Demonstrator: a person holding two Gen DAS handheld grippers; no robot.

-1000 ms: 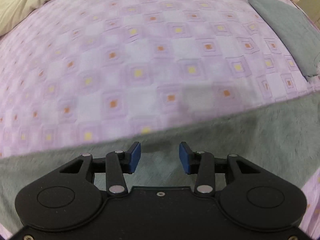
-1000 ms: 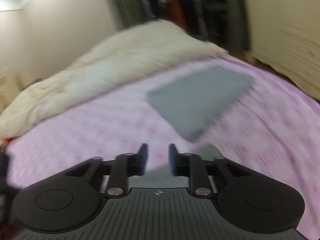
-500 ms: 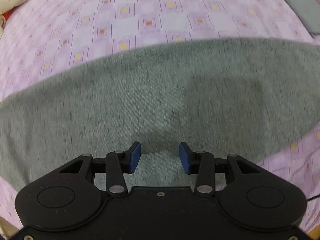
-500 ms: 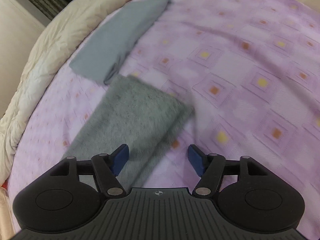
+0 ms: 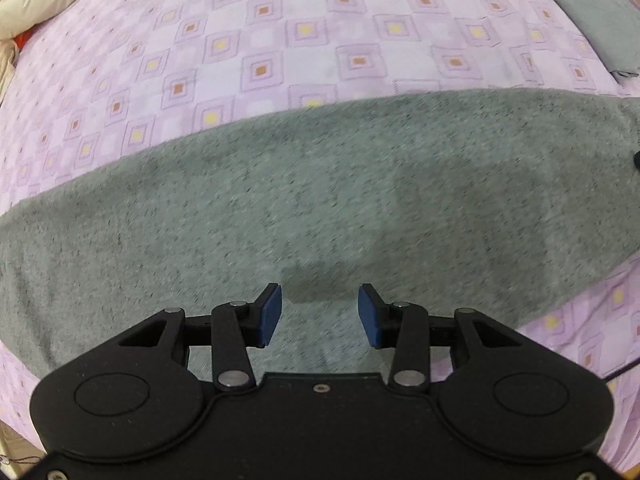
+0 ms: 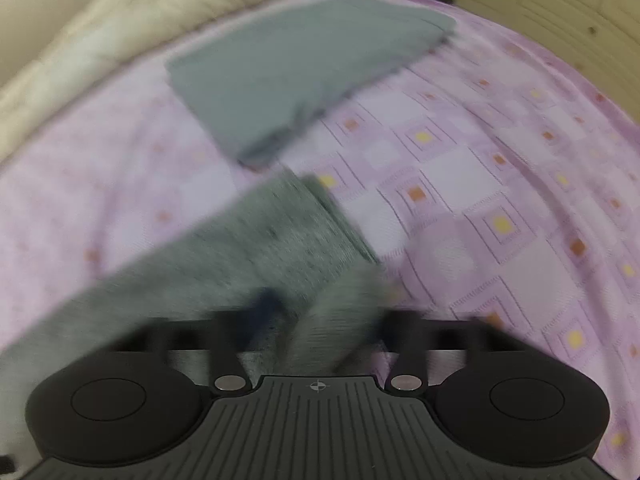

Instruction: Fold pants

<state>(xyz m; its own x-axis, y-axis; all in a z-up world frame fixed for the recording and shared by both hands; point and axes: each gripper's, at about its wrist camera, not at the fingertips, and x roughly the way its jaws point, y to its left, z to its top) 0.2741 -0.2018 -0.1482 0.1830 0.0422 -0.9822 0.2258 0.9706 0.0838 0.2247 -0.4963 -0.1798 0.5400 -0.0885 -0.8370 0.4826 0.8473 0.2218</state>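
Since half a second ago your right gripper (image 6: 316, 320) has dropped low onto the near right end of the grey pants (image 5: 320, 208), and its jaws have just been closing; a bunched fold of the grey cloth now stands between them, though blur hides whether the pads truly press it. Your left gripper (image 5: 319, 314) has drifted across the pants, jaws unchanged, half apart and empty. It points almost straight down over the long grey band, which runs left to right on the purple patterned bedsheet (image 5: 280, 40). A folded blue-grey garment (image 6: 288, 68) lies farther off, just beyond the pants' end, beside the cream duvet (image 6: 100, 32).
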